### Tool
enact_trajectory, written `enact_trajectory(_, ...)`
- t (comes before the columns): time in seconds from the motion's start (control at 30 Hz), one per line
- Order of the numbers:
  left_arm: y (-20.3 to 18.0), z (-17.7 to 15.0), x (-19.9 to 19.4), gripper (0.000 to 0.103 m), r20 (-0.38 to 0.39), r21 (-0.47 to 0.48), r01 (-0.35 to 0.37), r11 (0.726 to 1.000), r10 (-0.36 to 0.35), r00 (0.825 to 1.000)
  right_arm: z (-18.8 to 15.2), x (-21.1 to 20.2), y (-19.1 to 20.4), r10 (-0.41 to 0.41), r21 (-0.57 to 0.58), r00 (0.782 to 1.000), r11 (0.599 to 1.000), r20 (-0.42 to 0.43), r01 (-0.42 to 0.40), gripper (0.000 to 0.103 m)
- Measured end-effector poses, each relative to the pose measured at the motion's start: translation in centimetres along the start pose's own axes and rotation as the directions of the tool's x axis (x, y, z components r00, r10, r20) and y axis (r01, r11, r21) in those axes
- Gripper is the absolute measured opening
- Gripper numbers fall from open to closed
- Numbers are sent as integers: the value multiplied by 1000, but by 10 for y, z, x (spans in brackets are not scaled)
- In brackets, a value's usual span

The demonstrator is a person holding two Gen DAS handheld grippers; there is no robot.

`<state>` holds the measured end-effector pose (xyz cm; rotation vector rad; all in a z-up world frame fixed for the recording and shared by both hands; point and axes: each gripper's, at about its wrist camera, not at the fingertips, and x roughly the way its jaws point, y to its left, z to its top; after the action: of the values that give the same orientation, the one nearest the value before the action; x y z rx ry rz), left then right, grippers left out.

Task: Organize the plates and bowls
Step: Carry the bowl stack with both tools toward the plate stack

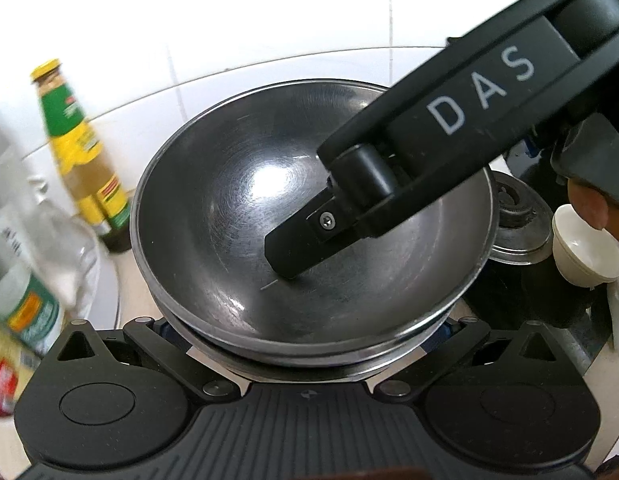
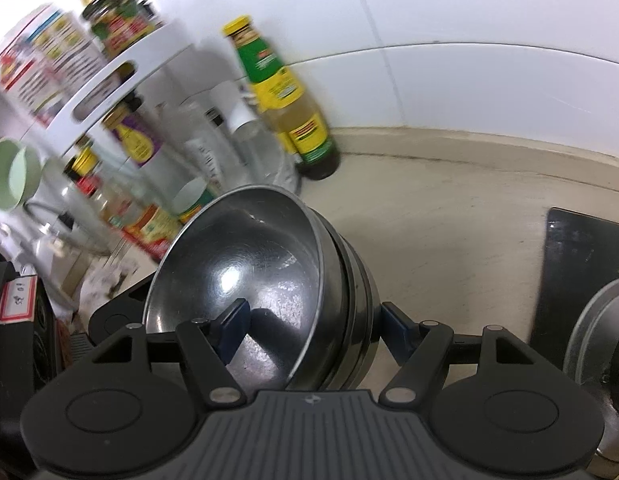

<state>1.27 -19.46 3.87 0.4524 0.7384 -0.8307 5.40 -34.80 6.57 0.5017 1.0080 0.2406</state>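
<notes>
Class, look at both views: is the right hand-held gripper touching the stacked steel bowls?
Touching. In the right wrist view the right hand-held gripper straddles the steel bowls, one finger lying against the top bowl's inside, the other outside.

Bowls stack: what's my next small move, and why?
Probably ease the bowls down onto the bare counter right of the bottle. The right tool clamps the stack's wall with one finger inside, and that patch looks free.

a home kitchen: white glazed wall tiles [image 2: 469, 20] behind a beige stone table [image 2: 449, 208], a yellow-capped glass sauce bottle [image 2: 285, 92] at eleven o'clock, a white condiment rack [image 2: 121, 64] at ten.
</notes>
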Motion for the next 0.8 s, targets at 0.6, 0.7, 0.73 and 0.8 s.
enact_trajectory(0.6, 1, -62, -72, 103, -11, -34, -8, 999, 8, 1000, -64, -6, 69, 16, -39, 999, 999, -33, -17, 68)
enact_trajectory(0.7, 5, -58, -77, 103, -20, -26, 3, 1000, -3, 1000, -78, -9, 79, 10, -31, 999, 999, -36, -11, 68)
enact_trajectory(0.73, 14, -65, -81, 103, -24, -26, 5, 1000, -6, 1000, -83, -10, 82, 6, -29, 999, 1000, -37, -7, 68)
enact_trajectory(0.8, 13, -73, -80, 103, -36, -23, 10, 1000, -11, 999, -92, -9, 86, -4, -22, 999, 1000, -42, 3, 68)
